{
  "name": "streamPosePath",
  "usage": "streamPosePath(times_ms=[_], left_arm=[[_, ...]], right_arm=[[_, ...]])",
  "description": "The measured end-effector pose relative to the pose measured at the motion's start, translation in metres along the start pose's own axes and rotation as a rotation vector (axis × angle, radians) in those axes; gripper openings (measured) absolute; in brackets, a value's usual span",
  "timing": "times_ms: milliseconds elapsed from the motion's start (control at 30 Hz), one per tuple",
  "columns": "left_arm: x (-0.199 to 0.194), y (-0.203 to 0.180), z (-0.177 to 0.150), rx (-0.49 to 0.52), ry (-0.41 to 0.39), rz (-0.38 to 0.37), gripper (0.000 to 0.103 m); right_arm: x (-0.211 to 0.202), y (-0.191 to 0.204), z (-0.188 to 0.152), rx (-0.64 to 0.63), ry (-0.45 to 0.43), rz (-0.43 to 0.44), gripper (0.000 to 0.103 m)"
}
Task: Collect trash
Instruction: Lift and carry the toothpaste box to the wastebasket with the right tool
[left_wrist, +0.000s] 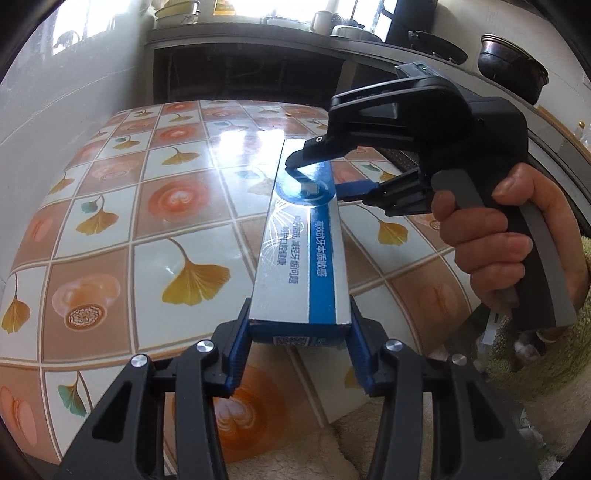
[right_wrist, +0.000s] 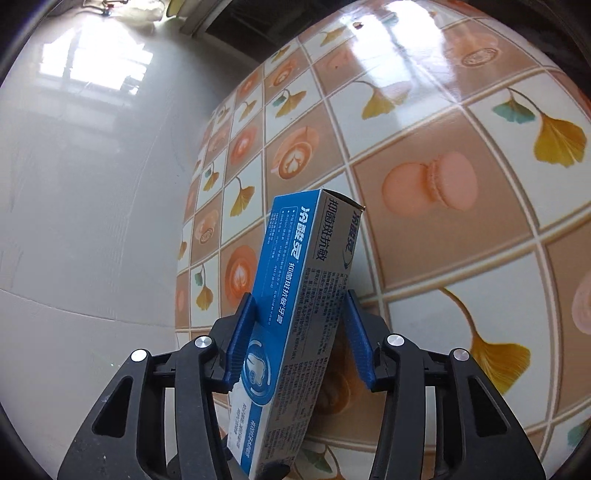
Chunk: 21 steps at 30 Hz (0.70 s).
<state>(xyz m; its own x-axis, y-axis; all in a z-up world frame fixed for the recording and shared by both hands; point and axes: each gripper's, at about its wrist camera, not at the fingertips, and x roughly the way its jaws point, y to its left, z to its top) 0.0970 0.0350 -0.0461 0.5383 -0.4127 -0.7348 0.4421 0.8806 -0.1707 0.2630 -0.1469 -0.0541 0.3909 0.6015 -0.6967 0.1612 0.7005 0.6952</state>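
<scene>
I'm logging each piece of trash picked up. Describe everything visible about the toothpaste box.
The toothpaste box is a long, slim carton of glossy card, blue and silver-grey with white Chinese print and a tooth emblem. It looks intact, its end flaps shut. It is held above the patterned tabletop, gripped at one end by the left gripper and at the other by the right gripper, blue pads pressing its sides.

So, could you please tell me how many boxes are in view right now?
1: a toothpaste box, above the patterned table, near end between the left claw, far end between the right claw. None else visible.
</scene>
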Motion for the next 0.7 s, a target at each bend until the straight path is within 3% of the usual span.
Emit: streamPosePath(times_ms=[533, 700], left_arm=[[-0.008, -0.056, 0.006, 0.146, 0.0, 0.043, 0.045], [-0.007, -0.084, 0.018, 0.216, -0.015, 0.032, 0.045]], right_arm=[[-0.05, -0.038, -0.012, 0.071, -0.107, 0.154, 0.041], [-0.084, -0.059, -0.009, 0.102, -0.166, 0.194, 0.041]])
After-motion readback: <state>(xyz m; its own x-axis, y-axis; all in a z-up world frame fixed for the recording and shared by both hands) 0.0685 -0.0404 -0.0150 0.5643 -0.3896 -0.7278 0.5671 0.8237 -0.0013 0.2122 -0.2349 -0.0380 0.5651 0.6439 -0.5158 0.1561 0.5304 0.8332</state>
